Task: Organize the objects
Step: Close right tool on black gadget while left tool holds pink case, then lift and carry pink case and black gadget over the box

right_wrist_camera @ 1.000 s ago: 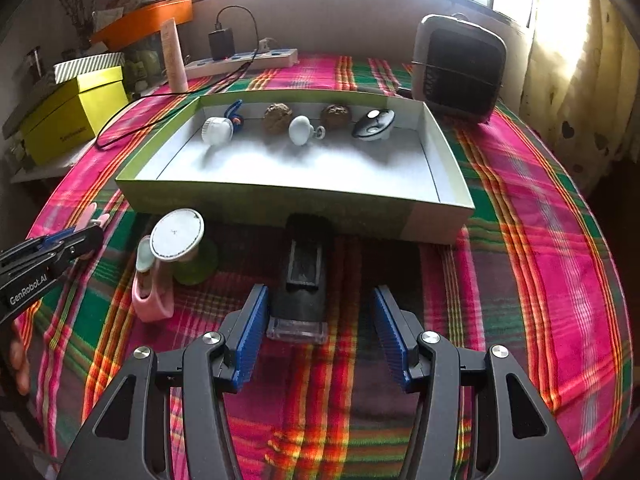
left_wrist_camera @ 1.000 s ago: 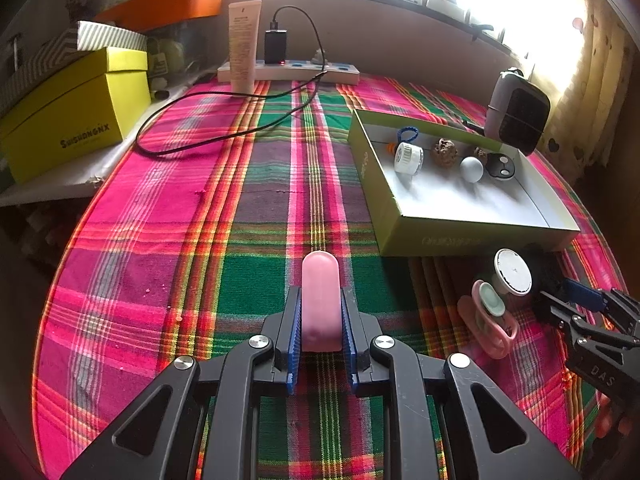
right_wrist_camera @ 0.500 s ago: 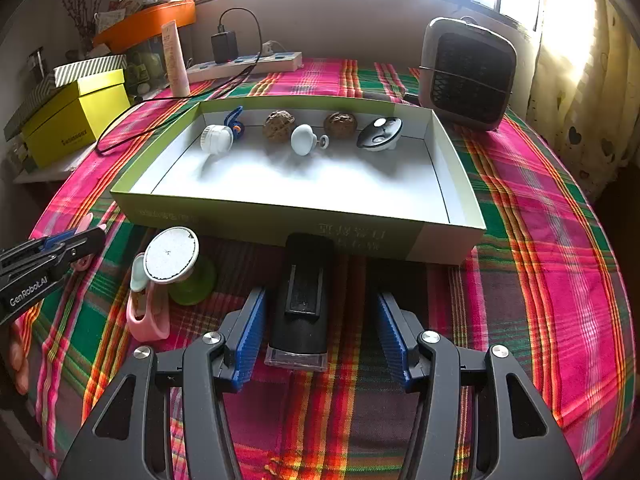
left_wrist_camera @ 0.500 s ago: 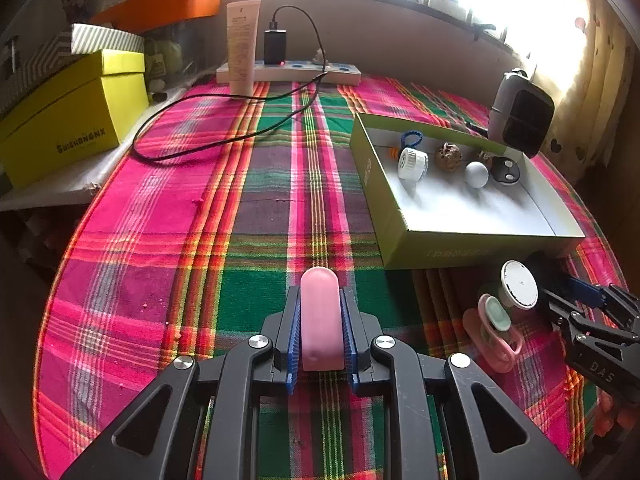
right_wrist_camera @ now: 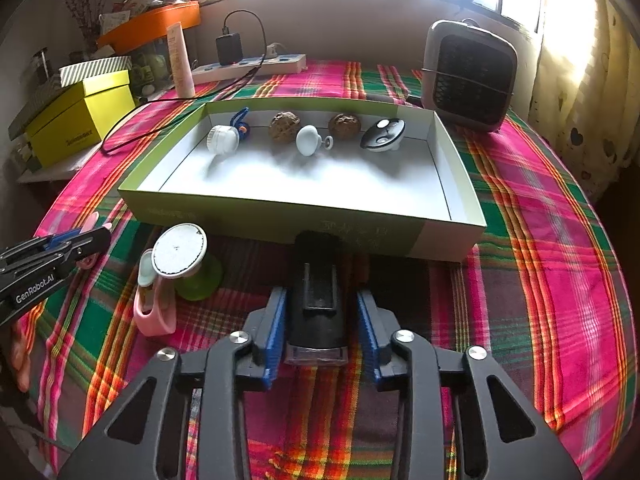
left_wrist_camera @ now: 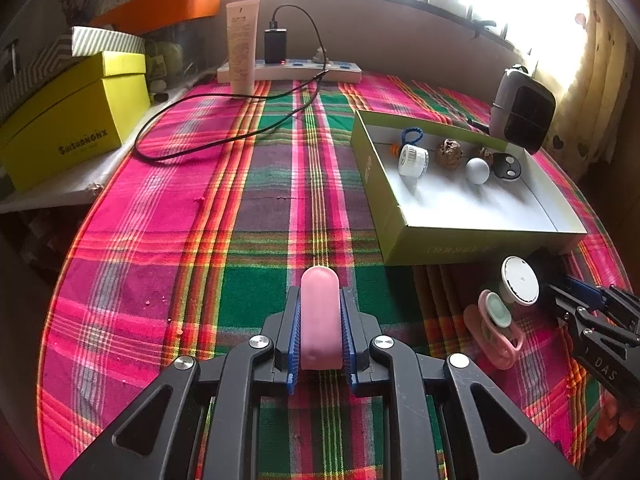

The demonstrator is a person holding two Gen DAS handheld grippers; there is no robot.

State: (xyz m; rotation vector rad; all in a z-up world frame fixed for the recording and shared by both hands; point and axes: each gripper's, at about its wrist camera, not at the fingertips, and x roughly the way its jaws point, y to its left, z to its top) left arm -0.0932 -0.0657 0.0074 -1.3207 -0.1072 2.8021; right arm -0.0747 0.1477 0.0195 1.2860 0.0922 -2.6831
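Between right gripper (right_wrist_camera: pixel 322 332) pads: black clip (right_wrist_camera: pixel 319 298), rigid, jaws spread, gap each side; grab flat flanks. Left gripper (left_wrist_camera: pixel 320 334) pinching pink tube (left_wrist_camera: pixel 320 314), looks smooth, light.

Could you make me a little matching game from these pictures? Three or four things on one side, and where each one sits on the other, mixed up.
Things:
1. pink tube
2. black flashlight
3. white knob
4. small heater

Places:
A. on the tablecloth behind the green box
B. clamped in the left gripper
C. inside the box, between two walnuts
D. on the cloth between the fingers of the right gripper, in front of the box

Pairs: 1-B, 2-D, 3-C, 4-A
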